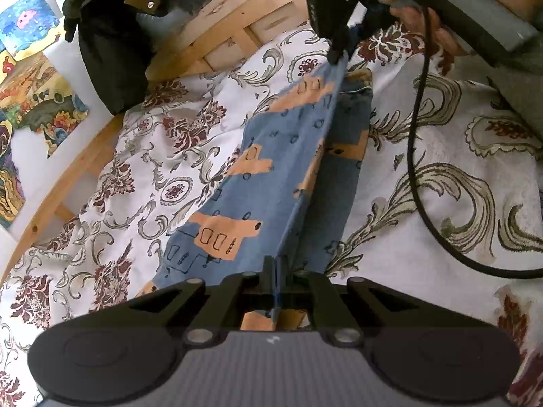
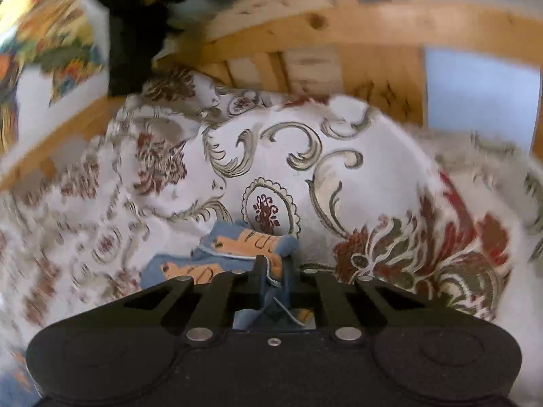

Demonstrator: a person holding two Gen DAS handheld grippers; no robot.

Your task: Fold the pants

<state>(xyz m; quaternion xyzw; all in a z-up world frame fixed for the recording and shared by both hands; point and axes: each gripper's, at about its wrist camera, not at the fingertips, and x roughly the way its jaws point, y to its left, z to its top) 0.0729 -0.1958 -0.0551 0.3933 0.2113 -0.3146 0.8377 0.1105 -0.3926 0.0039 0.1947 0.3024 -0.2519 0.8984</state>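
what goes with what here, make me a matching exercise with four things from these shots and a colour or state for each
Things:
1. pants
2. left claw
3. cable
4. bed frame

States or colours:
A. bare pale wood
B. black, looping over the blanket
C. blue with orange patches
D. shut on a fabric edge

Pairs: 1-C, 2-D, 3-B, 4-A

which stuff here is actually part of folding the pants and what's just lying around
Part of the job:
- pants
- left tool, shut on the pants
- right tool, shut on the pants

Just lying about:
- floral bedspread
- dark jacket
- wooden bed frame
- wall pictures
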